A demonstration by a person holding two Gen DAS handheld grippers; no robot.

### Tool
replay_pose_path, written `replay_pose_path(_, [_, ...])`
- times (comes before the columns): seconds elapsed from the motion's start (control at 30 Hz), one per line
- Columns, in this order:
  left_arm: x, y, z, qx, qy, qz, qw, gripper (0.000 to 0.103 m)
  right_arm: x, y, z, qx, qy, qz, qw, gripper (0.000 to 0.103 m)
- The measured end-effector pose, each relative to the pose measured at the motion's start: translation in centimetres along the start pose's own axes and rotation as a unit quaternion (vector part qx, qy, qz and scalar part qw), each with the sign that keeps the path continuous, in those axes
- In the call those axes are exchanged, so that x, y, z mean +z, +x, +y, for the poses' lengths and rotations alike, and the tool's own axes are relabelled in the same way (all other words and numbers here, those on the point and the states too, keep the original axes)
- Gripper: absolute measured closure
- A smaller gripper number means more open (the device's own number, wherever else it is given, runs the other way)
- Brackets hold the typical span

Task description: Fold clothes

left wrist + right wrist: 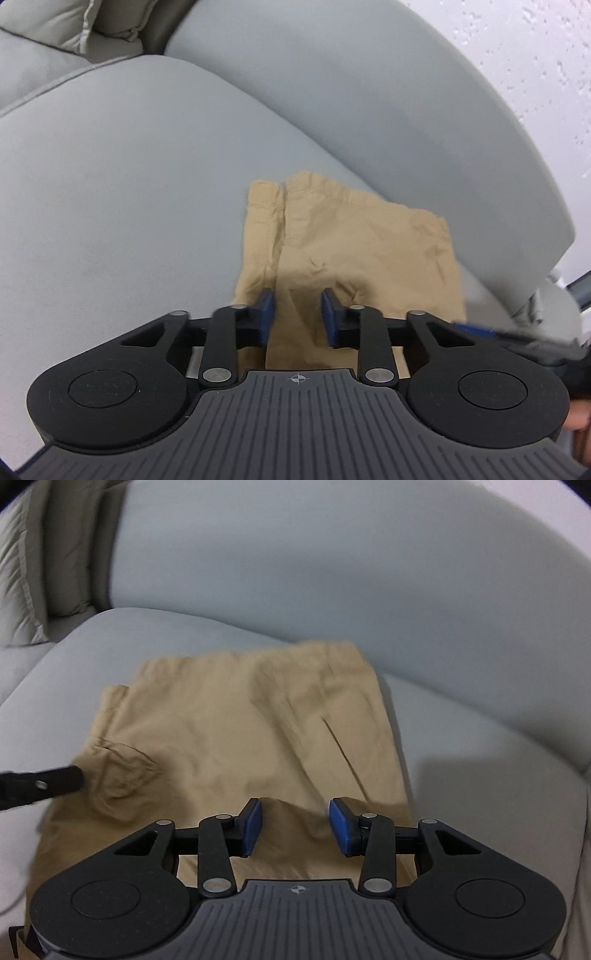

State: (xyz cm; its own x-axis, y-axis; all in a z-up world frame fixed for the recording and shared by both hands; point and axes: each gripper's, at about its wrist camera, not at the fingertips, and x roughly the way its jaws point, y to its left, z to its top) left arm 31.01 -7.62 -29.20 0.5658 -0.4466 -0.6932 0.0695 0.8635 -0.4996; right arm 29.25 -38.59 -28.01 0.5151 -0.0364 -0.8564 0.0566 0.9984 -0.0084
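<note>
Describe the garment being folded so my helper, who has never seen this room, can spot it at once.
Find the pale grey sofa and look at its seat cushion. The tan garment lies there, crumpled, under both open grippers, left and right. It is the only tan thing on grey upholstery.

Both wrist cameras look down, close, along open grippers at tan trousers point(343, 236) on a grey sofa point(258, 572), their shared ground.
</note>
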Motion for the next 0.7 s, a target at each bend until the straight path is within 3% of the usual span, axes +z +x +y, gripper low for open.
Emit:
replay_pose_path(0.1, [0.1, 0.2, -0.5, 0.007, 0.019, -0.011, 0.9997, 0.076, -0.4, 0.7, -0.1, 0.007, 0.012, 0.001, 1.000, 0.063])
replay_pose_path(0.27, [-0.2, 1.8, -0.8, 0.020, 0.018, 0.019, 0.9995, 0.076, -0.6, 0.8, 0.1, 0.007, 0.005, -0.004, 1.000, 0.064])
replay_pose_path(0.33, [0.0, 1.9, -1.3, 0.024, 0.027, 0.012, 0.9993, 0.098, -0.5, 0.6, 0.3, 0.003, -0.001, -0.008, 1.000, 0.064])
replay_pose_path(0.47, [-0.2, 0.0, -3.5, 0.028, 0.080, -0.045, 0.9954, 0.101, -0.2, 0.1, 0.5, -0.012, -0.009, -0.017, 1.000, 0.064])
replay_pose_path(0.53, [-0.5, -2.0, -5.0, 0.028, 0.118, -0.103, 0.9872, 0.102, -0.1, -0.4, 0.5, -0.022, -0.003, -0.029, 0.999, 0.064])
replay_pose_path(0.6, [-1.1, -4.3, -6.2, 0.032, 0.157, -0.162, 0.9738, 0.102, 0.1, -1.2, 0.5, -0.015, 0.016, -0.050, 0.999, 0.064])
replay_pose_path(0.67, [-1.5, -4.3, -6.2, 0.060, 0.167, -0.159, 0.9712, 0.101, 0.3, -1.5, 0.6, -0.009, 0.023, -0.048, 0.999, 0.063])
replay_pose_path(0.7, [-1.4, -3.2, -5.5, 0.078, 0.155, -0.126, 0.9768, 0.099, 0.2, -1.5, 0.8, -0.011, 0.021, -0.045, 0.999, 0.063])
